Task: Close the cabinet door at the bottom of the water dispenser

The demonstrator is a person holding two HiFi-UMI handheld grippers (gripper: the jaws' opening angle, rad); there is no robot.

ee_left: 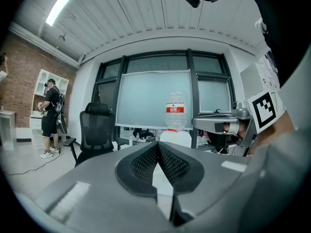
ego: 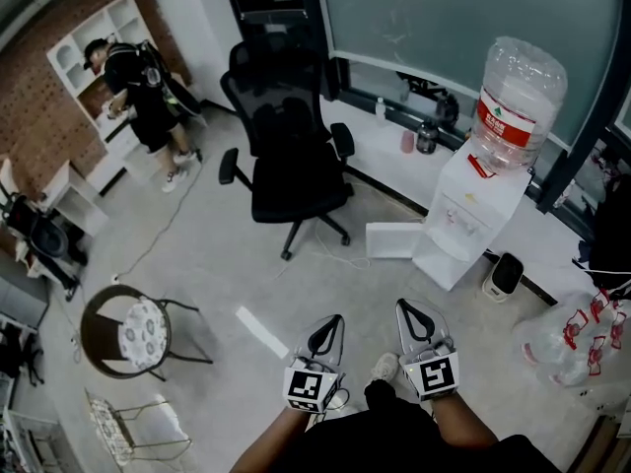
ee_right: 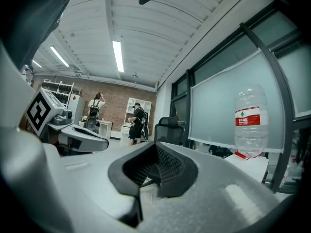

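Observation:
The white water dispenser stands by the window wall with a clear bottle on top. Its bottom cabinet door is swung open to the left, low over the floor. Both grippers are held side by side well short of it. My left gripper is shut and empty, as is my right gripper. In the left gripper view the left gripper has its pads together, with the bottle straight ahead. In the right gripper view the right gripper is closed, with the bottle off to the right.
A black office chair stands left of the dispenser. A round chair and a wire chair sit at the lower left. A small white appliance and plastic bags lie right of the dispenser. A person stands at far shelves.

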